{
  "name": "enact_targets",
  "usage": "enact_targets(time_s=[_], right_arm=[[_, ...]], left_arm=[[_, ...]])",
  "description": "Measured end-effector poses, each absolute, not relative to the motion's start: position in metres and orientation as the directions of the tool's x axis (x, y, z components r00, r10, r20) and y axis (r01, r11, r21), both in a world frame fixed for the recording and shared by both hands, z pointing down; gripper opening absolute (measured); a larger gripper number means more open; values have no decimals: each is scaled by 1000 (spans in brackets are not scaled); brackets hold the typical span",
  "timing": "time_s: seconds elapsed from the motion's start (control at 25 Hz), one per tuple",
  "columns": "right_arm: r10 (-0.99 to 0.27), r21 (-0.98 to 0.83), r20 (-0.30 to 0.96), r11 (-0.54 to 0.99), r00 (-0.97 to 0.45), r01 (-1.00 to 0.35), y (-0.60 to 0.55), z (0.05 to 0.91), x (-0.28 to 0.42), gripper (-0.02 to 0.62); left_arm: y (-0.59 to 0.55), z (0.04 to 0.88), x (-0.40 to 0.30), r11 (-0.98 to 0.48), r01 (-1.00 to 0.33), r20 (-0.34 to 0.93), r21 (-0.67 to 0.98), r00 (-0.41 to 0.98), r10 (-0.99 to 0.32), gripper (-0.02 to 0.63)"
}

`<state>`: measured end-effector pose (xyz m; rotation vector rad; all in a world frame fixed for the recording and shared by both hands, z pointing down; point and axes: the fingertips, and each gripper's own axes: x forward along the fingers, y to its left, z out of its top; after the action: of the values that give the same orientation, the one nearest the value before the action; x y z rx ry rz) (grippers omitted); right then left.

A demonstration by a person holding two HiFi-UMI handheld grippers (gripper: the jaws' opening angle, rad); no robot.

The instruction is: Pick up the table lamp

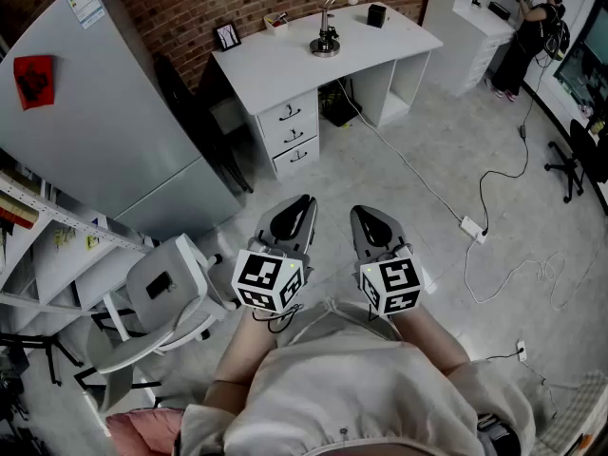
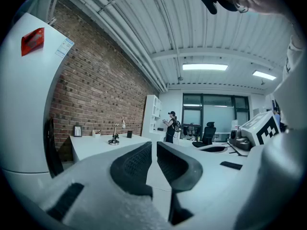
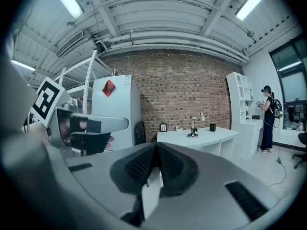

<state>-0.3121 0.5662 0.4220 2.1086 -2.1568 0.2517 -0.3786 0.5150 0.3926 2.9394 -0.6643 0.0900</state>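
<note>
The table lamp (image 1: pixel 325 38), a small metal one with a round base and a bent arm, stands upright on the white desk (image 1: pixel 275 65) by the brick wall. It shows small and far off in the left gripper view (image 2: pixel 115 137) and the right gripper view (image 3: pixel 193 131). Both grippers are held close to the person's body, well short of the desk and pointing toward it. My left gripper (image 1: pixel 306 203) (image 2: pixel 154 151) has a narrow gap between its jaws with nothing in it. My right gripper (image 1: pixel 361 213) (image 3: pixel 156 150) has its jaws pressed together, empty.
A grey fridge (image 1: pixel 104 131) stands at the left with a black chair (image 1: pixel 190 103) between it and the desk. A white chair (image 1: pixel 161 293) is at my near left. A cable and power strip (image 1: pixel 472 228) lie on the floor. A person (image 1: pixel 532 27) stands far right.
</note>
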Motion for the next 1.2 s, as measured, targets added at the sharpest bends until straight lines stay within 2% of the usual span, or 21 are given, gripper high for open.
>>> enact_targets(time_s=[0.48,0.84,1.2], right_arm=[[-976,-58,219,-13,0,-998,550,432,-316,26],[-951,-95,308,-74,41,-993,549,459,-299,28],[-954,-102,300,-26,-6,-994,502,465,-257,28]], left_arm=[[498,402,-387,-890,-434,94,137,900,-425,46],[489,422,-380,-878,-435,129,201,900,-417,46],[448,431,-344,-852,-484,142,200,875,-463,46]])
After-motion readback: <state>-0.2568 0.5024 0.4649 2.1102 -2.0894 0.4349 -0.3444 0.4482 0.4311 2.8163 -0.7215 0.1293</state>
